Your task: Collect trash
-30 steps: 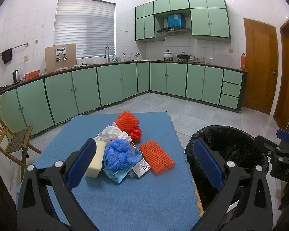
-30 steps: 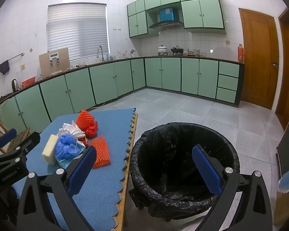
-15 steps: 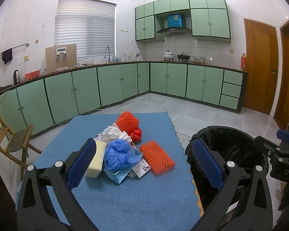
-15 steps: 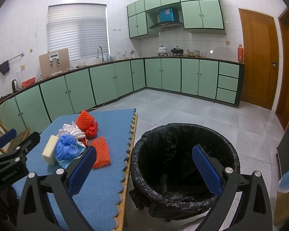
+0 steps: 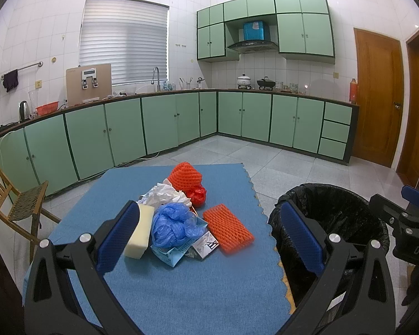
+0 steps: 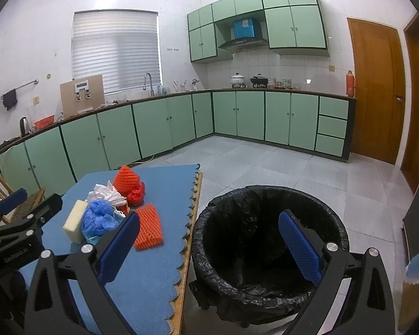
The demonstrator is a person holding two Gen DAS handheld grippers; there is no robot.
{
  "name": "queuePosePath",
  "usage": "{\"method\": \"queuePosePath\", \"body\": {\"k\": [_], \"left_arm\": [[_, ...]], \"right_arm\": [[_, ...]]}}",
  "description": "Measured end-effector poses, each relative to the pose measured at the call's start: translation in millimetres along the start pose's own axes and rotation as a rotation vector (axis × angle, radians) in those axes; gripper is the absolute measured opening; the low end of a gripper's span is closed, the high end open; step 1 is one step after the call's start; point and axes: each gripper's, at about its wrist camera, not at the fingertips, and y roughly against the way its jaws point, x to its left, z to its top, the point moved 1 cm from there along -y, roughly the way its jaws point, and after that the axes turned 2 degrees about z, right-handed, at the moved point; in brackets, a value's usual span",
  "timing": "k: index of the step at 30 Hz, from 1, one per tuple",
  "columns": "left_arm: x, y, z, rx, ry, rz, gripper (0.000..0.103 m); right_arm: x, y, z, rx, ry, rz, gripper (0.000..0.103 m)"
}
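Left wrist view: left tool (image 5: 209,231) spread wide and empty above blue tabletop (image 5: 181,287), trash heap (image 5: 181,212) mid-tabletop with cream sponge (image 5: 138,234), crumpled blue bag (image 5: 173,224), orange foam net (image 5: 227,230); right wrist view: right tool (image 6: 209,244) wide open, empty, over black-lined bin (image 6: 268,237) right of tabletop.

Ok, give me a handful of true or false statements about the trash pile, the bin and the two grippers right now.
1. The left gripper is open and holds nothing. True.
2. The flat orange foam net lies in the bin. False: it lies on the blue table mat.
3. The black-lined trash bin stands on the floor beside the table. True.
4. The right gripper is shut on the blue plastic bag. False: it is open, and the bag lies in the pile.
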Motion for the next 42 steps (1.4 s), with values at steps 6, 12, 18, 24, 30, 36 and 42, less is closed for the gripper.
{"method": "queuePosePath", "body": {"k": [6,12,18,24,30,36,42], "left_arm": [[4.7,-2.4,-0.4,-0.001,0.003,0.010,0.098],[30.0,-21.8,-5.1,0.010,0.007,0.085,0.098],[70.6,-58.3,-21.6,0.057,0.016,0.178,0.098],[97.5,-98.5,-43.7,0.150,0.003,0.211,0.098],[104.6,-120.6,-60.1,0.205,0.004,0.188,0.098],[107.0,-139.9,-66.1,0.239,0.023,0.164,0.098],[111.8,-152.6,-71.4,0.275,0.040,0.114,0.081]], "right_arm": [[5.2,-7.6,0.4,0.011,0.001,0.012,0.097],[23.8,-33.3,-0.2,0.025,0.028,0.063,0.097],[48.7,-80.0,-6.1,0.067,0.051,0.133,0.097],[65.0,-136.1,-15.1,0.132,0.035,0.177,0.096],[87.5,-188.2,-34.5,0.240,0.074,0.202,0.086],[104.5,-218.0,-54.4,0.332,0.133,0.192,0.075],[103.1,-237.8,-70.4,0.428,0.118,0.199,0.059]]}}
